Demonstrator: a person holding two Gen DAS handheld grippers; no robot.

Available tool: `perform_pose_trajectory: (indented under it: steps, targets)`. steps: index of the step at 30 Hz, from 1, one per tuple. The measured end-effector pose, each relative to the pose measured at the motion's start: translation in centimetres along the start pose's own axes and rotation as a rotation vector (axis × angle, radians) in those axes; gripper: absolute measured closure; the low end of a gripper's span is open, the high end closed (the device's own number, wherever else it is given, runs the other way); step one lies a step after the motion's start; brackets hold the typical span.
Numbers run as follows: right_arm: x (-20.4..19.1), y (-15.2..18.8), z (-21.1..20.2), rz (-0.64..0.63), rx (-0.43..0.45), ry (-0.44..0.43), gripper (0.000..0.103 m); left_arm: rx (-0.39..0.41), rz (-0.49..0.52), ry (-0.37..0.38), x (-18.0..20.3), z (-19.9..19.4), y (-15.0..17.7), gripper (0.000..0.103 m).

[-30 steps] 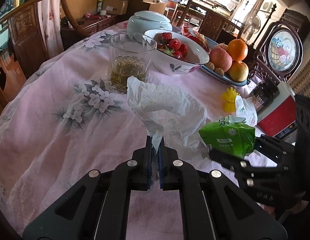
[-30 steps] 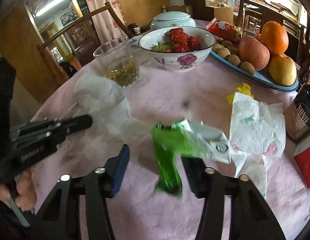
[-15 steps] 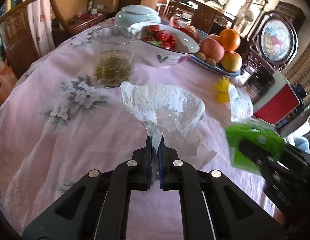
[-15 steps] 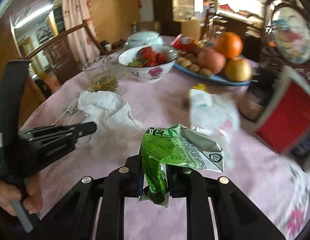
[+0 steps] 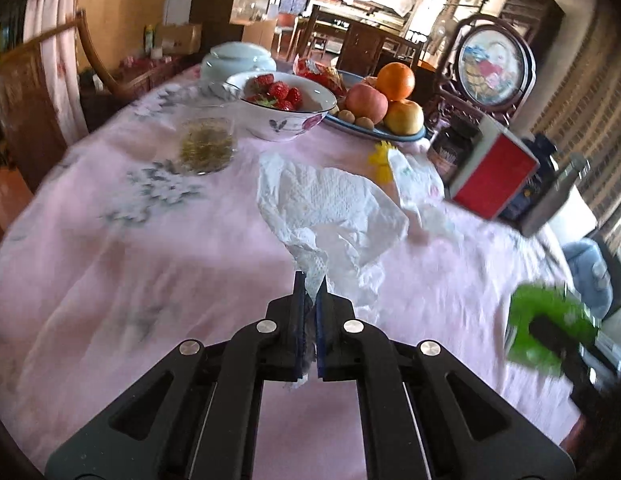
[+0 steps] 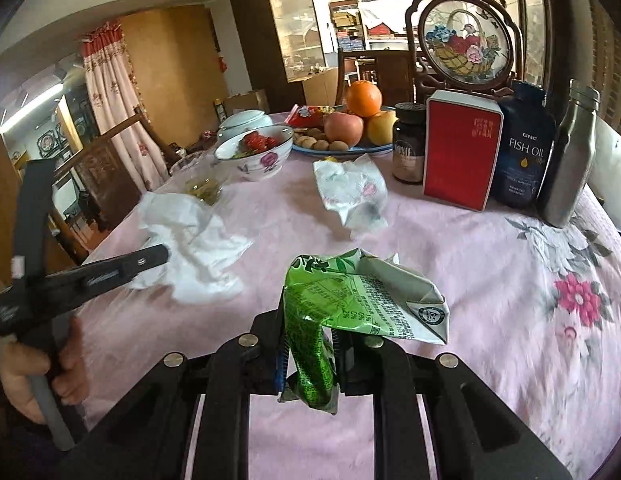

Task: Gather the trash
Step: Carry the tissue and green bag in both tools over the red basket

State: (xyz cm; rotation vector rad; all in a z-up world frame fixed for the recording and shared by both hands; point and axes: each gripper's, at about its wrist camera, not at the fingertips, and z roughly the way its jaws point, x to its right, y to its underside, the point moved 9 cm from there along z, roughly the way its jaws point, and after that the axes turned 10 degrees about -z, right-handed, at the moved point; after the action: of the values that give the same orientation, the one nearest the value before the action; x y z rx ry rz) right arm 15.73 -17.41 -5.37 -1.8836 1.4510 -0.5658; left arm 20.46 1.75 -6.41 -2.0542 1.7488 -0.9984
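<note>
From my left wrist camera, my left gripper (image 5: pixel 309 292) is squeezing tight on a corner of the white paper towel (image 5: pixel 330 208). My two fingers are almost touching, with only the thin paper between them. The rest of the towel is spreading out in front of me over the pink tablecloth (image 5: pixel 110 248). Beyond it, the glass of tea leaves (image 5: pixel 206 142) is standing near the bowl of strawberries (image 5: pixel 282 108), and the fruit plate (image 5: pixel 384 110) is sitting beside the bowl. A second crumpled wrapper (image 5: pixel 414 176) is lying near the red box (image 5: pixel 494 172). Far off at the right edge I am seeing something green, the green carton (image 5: pixel 550 328) (it is very blurry here).

From my right wrist camera, my right gripper (image 6: pixel 308 350) is pinching the crushed green carton (image 6: pixel 350 300). My fingers are close together and pressing on its squashed lower part, and its top is sticking out above the cloth. On the left, a hand (image 6: pixel 38 372) is holding my left gripper (image 6: pixel 150 256), whose tip is in the white paper towel (image 6: pixel 194 248). The crumpled wrapper (image 6: pixel 350 192) is lying alone in the middle of the cloth, in front of the red box (image 6: pixel 460 152), the fish oil bottle (image 6: pixel 524 148) and the metal flask (image 6: pixel 570 156).
</note>
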Motion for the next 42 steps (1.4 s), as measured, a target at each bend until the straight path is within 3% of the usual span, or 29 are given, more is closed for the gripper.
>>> perform_pose_trajectory:
  steps: [8,12,18,26,34,42]
  targets:
    - [-3.9,2.5,-1.0,-0.063,-0.022,-0.010,0.085,0.089,0.006,-0.042,-3.0,-6.5,4.5,0.098]
    - [-6.1,3.6,-1.5,-0.104,-0.032,-0.021,0.085,0.096,-0.014,-0.055,-5.0,-8.4,6.2,0.098]
    - [-10.6,3.3,-2.2,-0.171,-0.020,-0.071,0.085,0.128,-0.050,-0.079,-8.4,-11.3,7.5,0.098]
    - [-21.6,3.1,-3.6,-0.329,0.029,-0.248,0.085,0.226,-0.096,-0.131,-14.2,-18.5,9.3,0.098]
    - [-34.7,3.9,-5.7,-0.499,0.041,-0.475,0.085,0.356,-0.199,-0.290,-23.3,-27.9,12.5,0.098]
    - [-46.5,6.8,-8.0,-0.664,0.000,-0.655,0.085,0.381,-0.328,-0.423,-31.3,-32.5,16.5,0.098]
